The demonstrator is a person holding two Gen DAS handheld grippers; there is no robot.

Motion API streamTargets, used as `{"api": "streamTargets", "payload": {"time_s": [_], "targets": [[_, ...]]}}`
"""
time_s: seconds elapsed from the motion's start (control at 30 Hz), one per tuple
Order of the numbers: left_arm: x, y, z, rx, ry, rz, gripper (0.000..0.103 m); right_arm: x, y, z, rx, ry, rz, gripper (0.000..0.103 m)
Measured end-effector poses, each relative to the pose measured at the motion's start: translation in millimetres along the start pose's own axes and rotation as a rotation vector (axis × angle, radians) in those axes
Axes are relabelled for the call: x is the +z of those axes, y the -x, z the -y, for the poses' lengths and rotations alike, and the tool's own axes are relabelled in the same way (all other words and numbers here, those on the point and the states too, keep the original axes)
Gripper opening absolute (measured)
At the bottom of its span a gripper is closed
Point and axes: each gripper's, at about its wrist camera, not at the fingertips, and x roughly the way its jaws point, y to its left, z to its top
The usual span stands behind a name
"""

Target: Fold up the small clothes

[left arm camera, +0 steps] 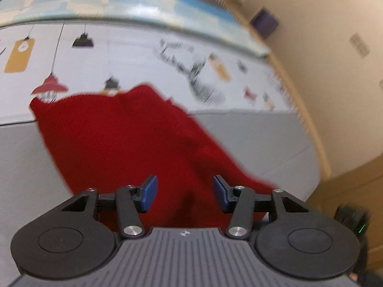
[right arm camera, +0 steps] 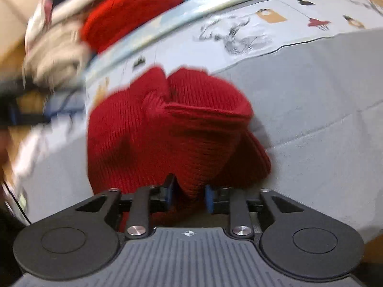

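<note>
Right wrist view, red knit garment point(right arm camera: 172, 129) bunched on mat point(right arm camera: 311, 91)

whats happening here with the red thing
A person is folding a red knit garment on a grey mat, with a hand-held gripper in each hand. The left hand-held gripper hangs open over the cloth, its blue pads clear of it. The right hand-held gripper has a bunched fold of the knit between its pads; whether they still press on it is unclear. More clothes, one red, lie piled beyond.
</note>
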Motion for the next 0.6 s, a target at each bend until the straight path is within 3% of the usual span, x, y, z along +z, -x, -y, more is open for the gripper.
{"api": "streamTargets", "payload": {"time_s": [0.1, 0.23, 0.47, 0.53, 0.57, 0.6], "targets": [[-8, 0, -10, 0.038, -0.023, -0.030, 0.054, 3, 2, 2, -0.017, -0.051, 0.055, 0.050], [-15, 8, -20, 0.044, -0.026, -0.034, 0.054, 11, 3, 0, -0.013, -0.056, 0.092, 0.052], [-17, 10, -17, 0.067, -0.032, -0.046, 0.054, 20, 6, -14, 0.003, 0.092, 0.148, 0.053], [-17, 9, -15, 0.067, -0.037, -0.048, 0.054, 20, 8, -19, 0.027, 0.154, 0.163, 0.043], [-17, 8, -14, 0.066, -0.039, -0.047, 0.054, 20, 12, -20, 0.044, 0.175, 0.176, 0.023], [-17, 8, -14, 0.063, -0.041, -0.046, 0.054, 20, 17, -20, 0.063, 0.183, 0.199, 0.018]]}}
